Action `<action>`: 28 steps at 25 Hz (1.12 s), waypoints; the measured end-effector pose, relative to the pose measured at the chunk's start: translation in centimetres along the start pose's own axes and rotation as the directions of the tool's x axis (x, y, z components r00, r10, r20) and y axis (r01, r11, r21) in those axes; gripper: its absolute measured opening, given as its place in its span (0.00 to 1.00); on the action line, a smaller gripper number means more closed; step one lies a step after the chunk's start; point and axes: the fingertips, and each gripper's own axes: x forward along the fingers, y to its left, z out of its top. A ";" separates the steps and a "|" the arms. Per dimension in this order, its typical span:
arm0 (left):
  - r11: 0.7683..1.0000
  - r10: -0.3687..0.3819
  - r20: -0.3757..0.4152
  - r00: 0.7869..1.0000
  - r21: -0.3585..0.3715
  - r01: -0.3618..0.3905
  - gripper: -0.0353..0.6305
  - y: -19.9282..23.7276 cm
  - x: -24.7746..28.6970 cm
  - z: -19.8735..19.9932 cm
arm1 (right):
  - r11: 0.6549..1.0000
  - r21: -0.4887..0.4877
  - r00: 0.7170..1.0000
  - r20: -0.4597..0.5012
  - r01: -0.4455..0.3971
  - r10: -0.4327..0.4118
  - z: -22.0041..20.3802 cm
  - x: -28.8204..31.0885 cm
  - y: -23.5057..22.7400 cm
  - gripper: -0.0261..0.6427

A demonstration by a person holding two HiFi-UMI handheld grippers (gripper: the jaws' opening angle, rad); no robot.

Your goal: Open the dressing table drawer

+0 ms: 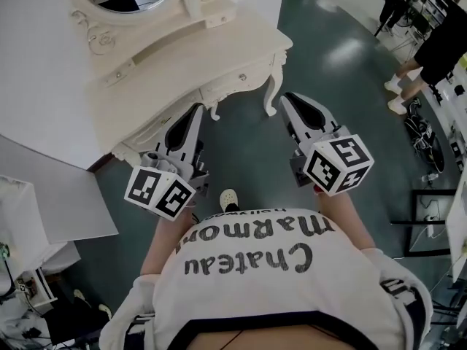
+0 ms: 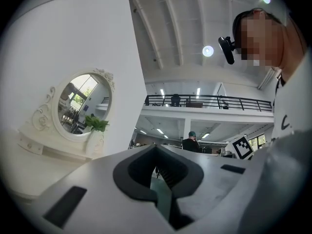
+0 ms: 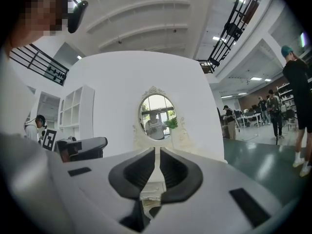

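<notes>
Dark green floor (image 1: 328, 57), glossy, light glare mid-way. Bystander in black (image 1: 438, 42) w/ white shoes at floor's right edge; 2nd person (image 1: 392, 2) further back at top edge. White partition wall (image 1: 36, 64) on left. Balcony railing (image 2: 209, 101) on upper level, round ceiling lamp (image 2: 208, 51) above it. White cubby shelf unit (image 3: 78, 113) beside partition.

floor (image 1: 343, 57): dark teal, glossy, upper right of head view | wall (image 1: 36, 71): plain white, upper left | ceiling (image 2: 170, 23): white, arched ribs, round lamp (image 2: 208, 51) lit | balcony railing (image 2: 209, 101): black, mid-frame | shelf unit (image 3: 73, 113): white, left | far right: possibly desks (image 3: 248, 117)
</notes>
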 end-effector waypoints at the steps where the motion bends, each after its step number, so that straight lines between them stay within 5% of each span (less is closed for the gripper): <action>1: 1.000 -0.007 0.002 1.000 0.005 0.007 0.09 1.0 0.9 0.6 | 1.000 0.004 1.000 0.007 0.007 -0.007 0.5 1.2 -0.3 0.11; 15: 0.996 -0.089 -0.012 0.996 -0.016 0.088 0.09 13.2 10.4 2.6 | 0.997 0.009 0.997 0.024 0.079 -0.079 2.5 14.9 -4.9 0.11; 28: 0.999 -0.023 -0.044 0.999 -0.037 0.021 0.09 18.9 18.4 -0.8 | 0.994 0.096 0.998 -0.026 0.059 -0.056 0.0 22.2 -12.8 0.11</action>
